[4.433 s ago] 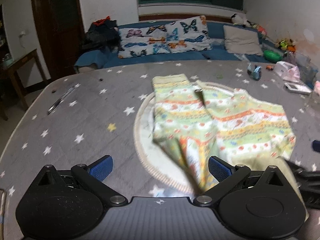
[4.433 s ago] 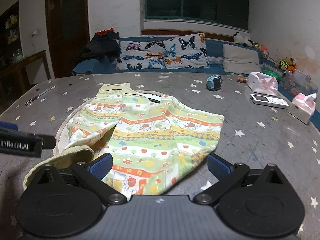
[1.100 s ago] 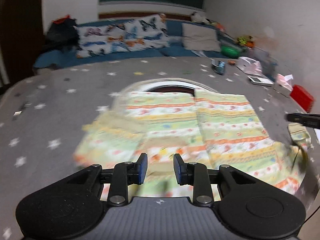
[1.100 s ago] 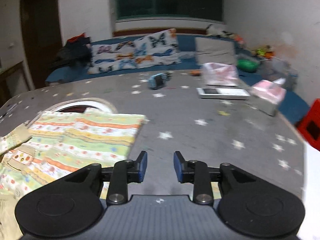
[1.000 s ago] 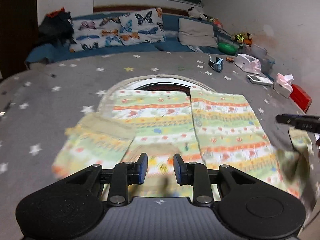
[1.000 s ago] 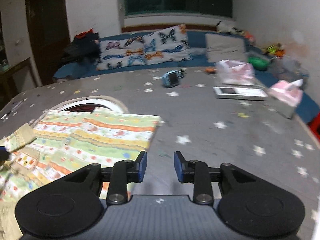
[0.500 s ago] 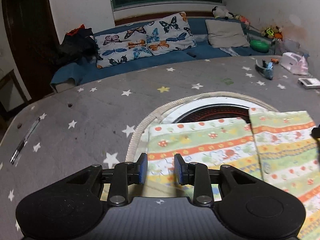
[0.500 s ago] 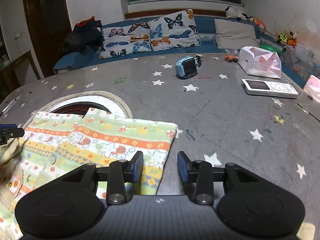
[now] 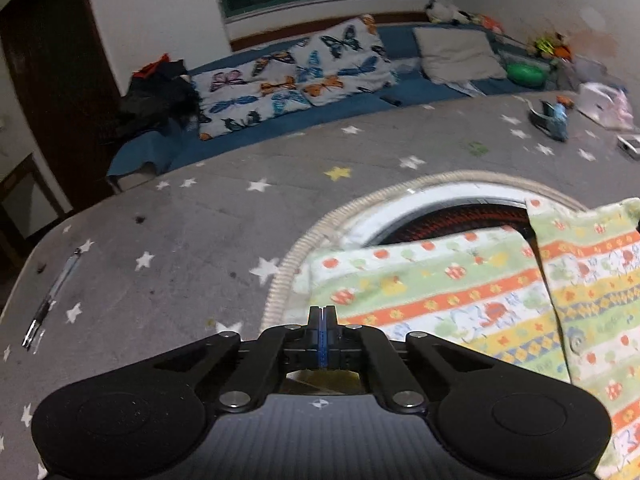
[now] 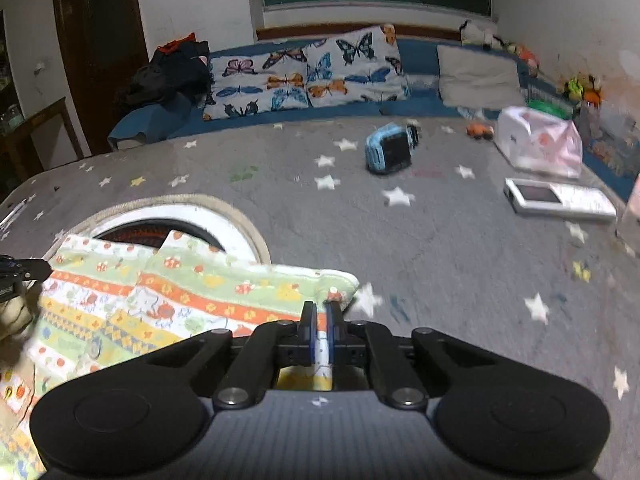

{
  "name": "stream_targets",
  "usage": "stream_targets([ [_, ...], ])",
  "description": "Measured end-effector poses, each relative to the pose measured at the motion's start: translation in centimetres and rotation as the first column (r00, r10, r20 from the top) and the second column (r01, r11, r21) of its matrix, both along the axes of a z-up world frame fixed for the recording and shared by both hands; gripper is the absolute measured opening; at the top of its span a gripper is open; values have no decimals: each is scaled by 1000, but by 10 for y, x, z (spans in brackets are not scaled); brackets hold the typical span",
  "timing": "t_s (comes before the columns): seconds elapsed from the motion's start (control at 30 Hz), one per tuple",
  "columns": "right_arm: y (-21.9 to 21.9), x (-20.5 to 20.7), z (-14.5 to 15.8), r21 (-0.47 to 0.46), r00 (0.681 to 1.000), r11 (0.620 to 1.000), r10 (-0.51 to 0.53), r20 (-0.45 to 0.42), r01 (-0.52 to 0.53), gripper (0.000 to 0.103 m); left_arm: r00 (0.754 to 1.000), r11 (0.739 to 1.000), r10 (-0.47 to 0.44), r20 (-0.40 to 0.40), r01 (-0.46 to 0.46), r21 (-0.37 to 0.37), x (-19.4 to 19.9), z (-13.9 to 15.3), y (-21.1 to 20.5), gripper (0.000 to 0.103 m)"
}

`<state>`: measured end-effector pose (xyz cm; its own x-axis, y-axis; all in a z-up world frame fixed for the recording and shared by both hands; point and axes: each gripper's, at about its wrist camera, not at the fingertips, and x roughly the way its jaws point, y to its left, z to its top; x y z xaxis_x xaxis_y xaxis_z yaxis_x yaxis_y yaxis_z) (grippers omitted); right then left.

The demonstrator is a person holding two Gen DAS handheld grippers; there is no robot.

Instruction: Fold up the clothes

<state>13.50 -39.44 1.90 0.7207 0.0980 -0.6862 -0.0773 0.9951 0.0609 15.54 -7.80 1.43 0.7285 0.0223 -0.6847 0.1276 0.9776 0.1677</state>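
The green, orange and yellow striped printed cotton garment (image 10: 168,300) lay spread on the grey star-patterned table cover (image 10: 440,248), partly over a round rope-rimmed opening (image 9: 400,196). Right gripper (image 10: 320,320) pinched its far corner; left gripper (image 9: 323,320) was clenched at the opposite corner, cloth between its fingers unconfirmed, presumably readying a fold. The opening's contents were hidden.

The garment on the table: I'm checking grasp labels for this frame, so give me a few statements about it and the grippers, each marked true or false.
1. The right gripper is shut on the garment. True.
2. The left gripper is wide open. False: its fingers are pressed together at the garment's near edge; cloth between them cannot be made out.
3. The garment is plain white. False: it has green, orange and yellow printed stripes.
4. A blue watch lies on the table beyond the garment. True.
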Motion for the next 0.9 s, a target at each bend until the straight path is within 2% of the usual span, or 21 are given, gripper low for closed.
stream_targets([
  [0.13,8,10,4,-7,1000,1000,13,15,-13,5,1000,1000,-1,23,1,-9,1,7,5,0],
  [0.23,13,15,3,-29,1000,999,15,25,-14,5,999,998,-33,12,34,-61,2,10,7,1],
  [0.3,13,17,2,-35,1000,999,5,28,-4,5,999,996,-52,12,52,-75,1,11,6,7],
  [0.37,13,18,0,-34,1000,999,1,24,0,5,998,997,-62,22,63,-54,1,9,1,26],
  [0.43,13,19,-2,-37,1000,999,3,19,-3,5,998,998,-64,26,65,-19,3,6,-5,32],
  [0.53,13,20,-2,-38,1000,999,8,19,-7,5,997,997,-76,1,76,-10,10,-2,-8,31],
  [0.6,13,22,0,-35,1000,999,11,22,-10,5,998,998,-68,7,68,-4,12,-2,-8,27],
  [0.67,13,23,1,-36,1000,999,14,25,-13,5,998,998,-57,18,57,4,14,-2,-8,3],
  [0.9,17,32,2,-34,999,999,15,45,-14,5,999,1000,-9,46,8,23,23,1,-3,0],
])
